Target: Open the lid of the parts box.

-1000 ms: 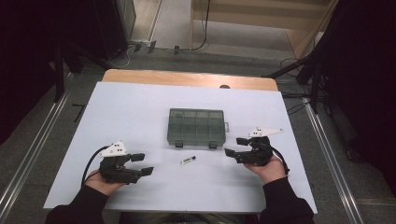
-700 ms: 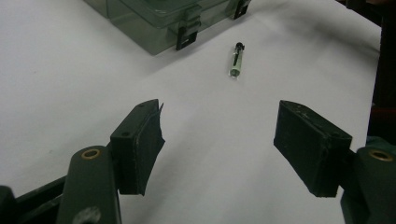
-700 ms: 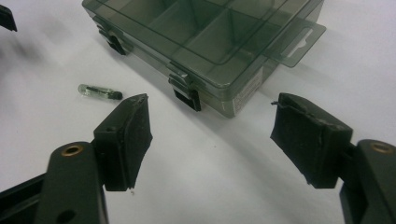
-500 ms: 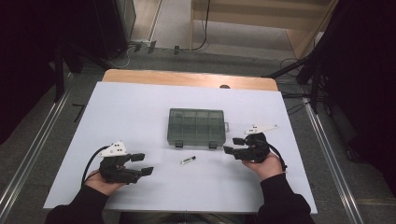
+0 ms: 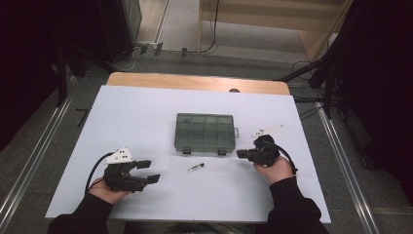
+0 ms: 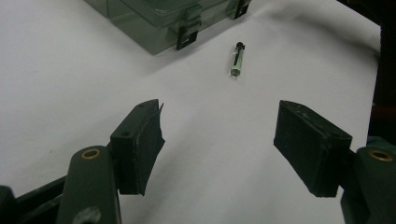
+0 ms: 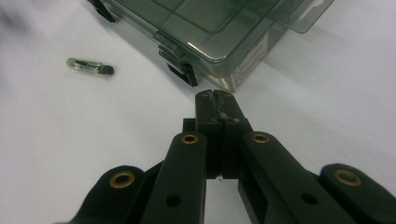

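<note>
At the left of the white table [image 5: 146, 112], the person's left hand [image 5: 104, 191] rests near the front edge and holds the left gripper [image 5: 151, 171]. Its jaws stand wide apart with nothing between them, and they point toward the middle of the table. In the left gripper view the bare tabletop lies between the two black pads [image 6: 142, 144], and the small vial [image 6: 236, 64] lies farther off, beyond them.

Moving right, that small vial [image 5: 196, 167] lies flat on the table, clear with a dark end, just in front of the box and apart from both grippers. Behind it sits the box [image 5: 204, 131], smoky green and see-through, with its lid down and two dark latches along the near side.

At the right, the right hand [image 5: 275, 169] holds the right gripper [image 5: 239, 153] close to the box's front right corner. Its jaws have just been closing and now meet pad to pad, with nothing caught between them. In the right gripper view the closed tip [image 7: 215, 100] points at a latch [image 7: 180, 65] near the box's corner, close to it, while the vial [image 7: 88, 66] lies off to the side.
</note>
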Available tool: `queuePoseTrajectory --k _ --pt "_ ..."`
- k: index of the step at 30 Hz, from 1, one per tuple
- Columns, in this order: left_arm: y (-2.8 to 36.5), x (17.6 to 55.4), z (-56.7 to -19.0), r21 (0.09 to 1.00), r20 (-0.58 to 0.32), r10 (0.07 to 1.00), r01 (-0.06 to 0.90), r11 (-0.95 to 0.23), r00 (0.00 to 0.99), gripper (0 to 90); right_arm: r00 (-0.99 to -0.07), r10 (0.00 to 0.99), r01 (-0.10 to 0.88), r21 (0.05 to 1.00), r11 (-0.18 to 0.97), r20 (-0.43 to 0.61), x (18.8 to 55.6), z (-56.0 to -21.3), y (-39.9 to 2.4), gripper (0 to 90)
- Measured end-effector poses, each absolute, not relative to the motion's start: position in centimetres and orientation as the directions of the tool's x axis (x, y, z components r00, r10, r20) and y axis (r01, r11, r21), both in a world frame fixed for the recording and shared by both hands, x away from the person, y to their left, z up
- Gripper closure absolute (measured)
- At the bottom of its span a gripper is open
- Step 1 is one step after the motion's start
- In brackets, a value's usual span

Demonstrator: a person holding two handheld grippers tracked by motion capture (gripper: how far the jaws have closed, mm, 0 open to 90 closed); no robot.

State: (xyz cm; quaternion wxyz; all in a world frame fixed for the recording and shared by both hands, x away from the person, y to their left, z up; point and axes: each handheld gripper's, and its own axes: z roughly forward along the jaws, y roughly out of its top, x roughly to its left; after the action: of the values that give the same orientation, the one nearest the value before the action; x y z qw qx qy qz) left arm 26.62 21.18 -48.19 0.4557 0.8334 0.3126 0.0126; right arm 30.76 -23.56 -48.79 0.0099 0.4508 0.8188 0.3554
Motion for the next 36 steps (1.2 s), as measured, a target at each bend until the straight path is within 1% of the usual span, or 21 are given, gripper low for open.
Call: queuePoseTrajectory --k 17,36 --pt "21.2 26.6 -48.2 0.766 -0.264 0.534 0.511 -0.390 0.803 32.1 -0.592 0.754 0.732 0.583 0.354 0.286 31.6 -48.9 -23.1 90.0" --pt "21.2 26.7 -48.2 0.761 -0.265 0.534 0.514 -0.395 0.803 32.1 -0.588 0.753 0.738 0.577 0.349 0.297 31.7 -49.0 -23.0 90.0"
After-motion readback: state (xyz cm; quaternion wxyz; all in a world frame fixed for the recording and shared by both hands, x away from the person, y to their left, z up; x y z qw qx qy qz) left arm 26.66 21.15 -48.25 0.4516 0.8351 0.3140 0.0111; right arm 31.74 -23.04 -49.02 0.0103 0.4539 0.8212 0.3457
